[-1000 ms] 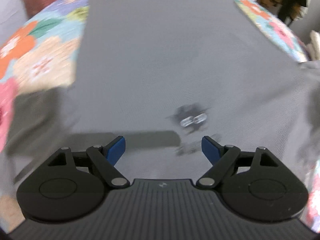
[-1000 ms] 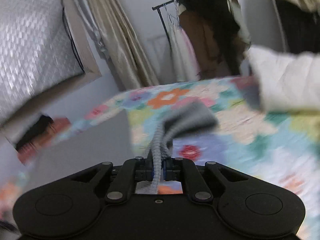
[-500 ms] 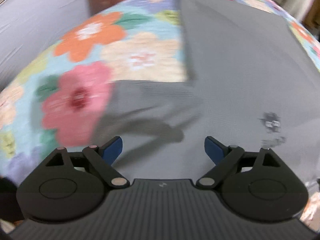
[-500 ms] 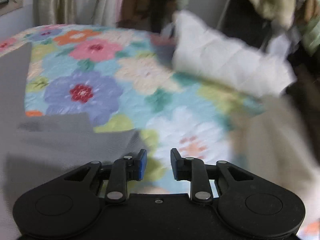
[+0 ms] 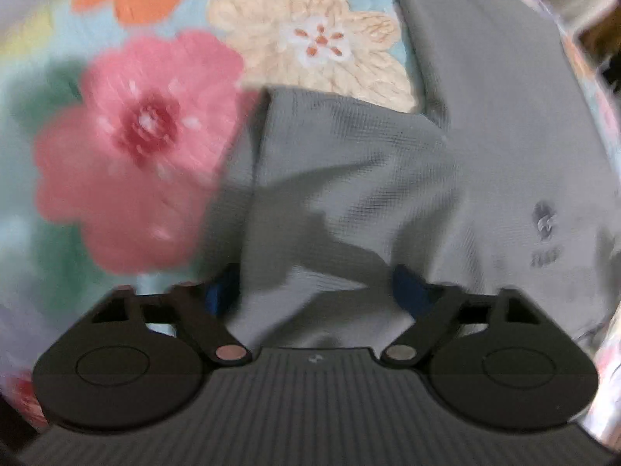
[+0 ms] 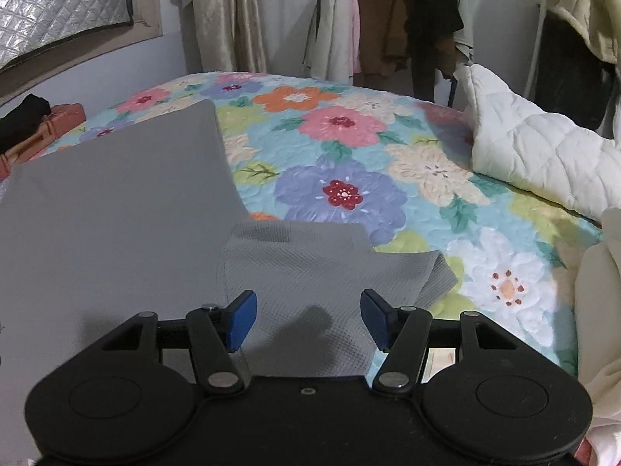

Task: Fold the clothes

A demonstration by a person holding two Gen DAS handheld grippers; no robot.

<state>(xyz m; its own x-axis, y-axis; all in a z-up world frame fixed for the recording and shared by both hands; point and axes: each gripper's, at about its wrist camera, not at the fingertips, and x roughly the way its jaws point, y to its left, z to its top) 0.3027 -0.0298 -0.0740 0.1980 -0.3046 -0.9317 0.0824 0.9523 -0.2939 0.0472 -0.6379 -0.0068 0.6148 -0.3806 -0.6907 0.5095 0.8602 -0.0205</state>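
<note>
A grey shirt (image 6: 116, 209) is spread flat on a flowered bedspread (image 6: 341, 155), its body running away toward the far edge of the bed. In the right wrist view, the shirt's sleeve (image 6: 322, 272) is seen lying out to the right of the body, just ahead of the right gripper (image 6: 308, 316). That gripper's jaws have just been opening and are now spread wide above the sleeve; the blue pads (image 6: 242, 316) are held apart from the cloth and nothing is pinched between them. A white quilted blanket (image 6: 535, 155) is heaped at the right side of the bed, well apart from the shirt, and hanging clothes (image 6: 388, 19) are seen on a rail behind the bed. In the left wrist view, which is blurred, the other sleeve (image 5: 337, 178) is shown lying out to the left over a pink flower (image 5: 136, 147) of the bedspread, with a small dark logo (image 5: 543, 221) visible on the shirt's chest to the right. The left gripper (image 5: 316, 291) is pointed steeply down over this sleeve. Its jaws have just been closing, yet they are seen standing apart, with sleeve cloth between them; the left pad (image 5: 219, 291) is partly hidden by the sleeve's edge, and no pinch on the cloth is shown.
</note>
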